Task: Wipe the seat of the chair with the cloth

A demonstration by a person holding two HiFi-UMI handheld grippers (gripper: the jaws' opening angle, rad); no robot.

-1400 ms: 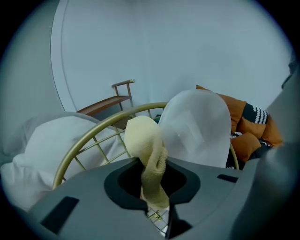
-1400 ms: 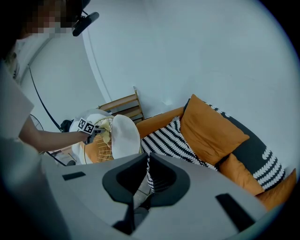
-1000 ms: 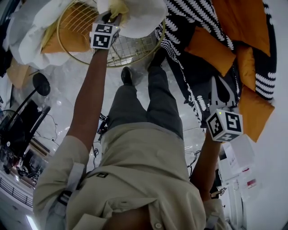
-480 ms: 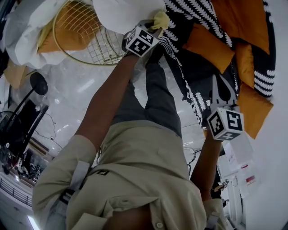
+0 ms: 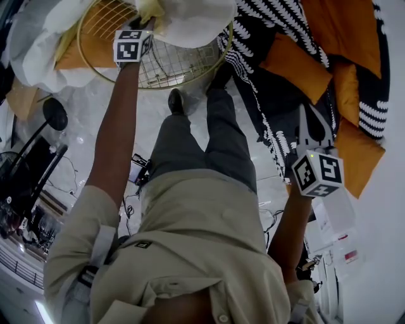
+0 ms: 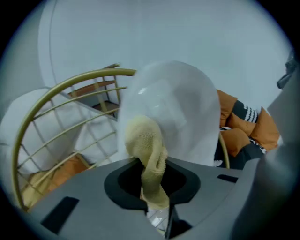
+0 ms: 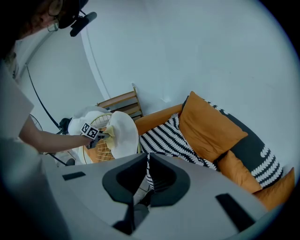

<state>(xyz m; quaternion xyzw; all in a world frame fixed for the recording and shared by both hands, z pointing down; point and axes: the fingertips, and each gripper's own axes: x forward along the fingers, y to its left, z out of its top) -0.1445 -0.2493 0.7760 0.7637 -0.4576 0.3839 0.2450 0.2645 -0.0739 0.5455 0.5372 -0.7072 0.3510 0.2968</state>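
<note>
A round gold wire chair [image 5: 166, 68] stands at the top left of the head view, and a white cushion [image 5: 193, 24] lies in it. My left gripper [image 5: 147, 24] is shut on a yellow cloth [image 5: 150, 7], which it holds against the cushion's left part. In the left gripper view the cloth [image 6: 147, 152] hangs bunched from the shut jaws, in front of the white cushion [image 6: 180, 105] and the gold frame [image 6: 70, 82]. My right gripper [image 5: 309, 131] hangs shut and empty over the sofa, far from the chair. The right gripper view shows the chair [image 7: 99, 149] at a distance.
A sofa with orange pillows [image 5: 292, 66] and a black-and-white striped throw [image 5: 256, 38] lies to the right of the chair. The person's legs and shoes [image 5: 178, 104] stand by the chair. A dark stand [image 5: 56, 117] and floor cables are at left, white boxes [image 5: 338, 215] at right.
The left gripper, with the cloth in it, swept right across the white cushion half a second ago and is now back at its left side. The right gripper has barely moved.
</note>
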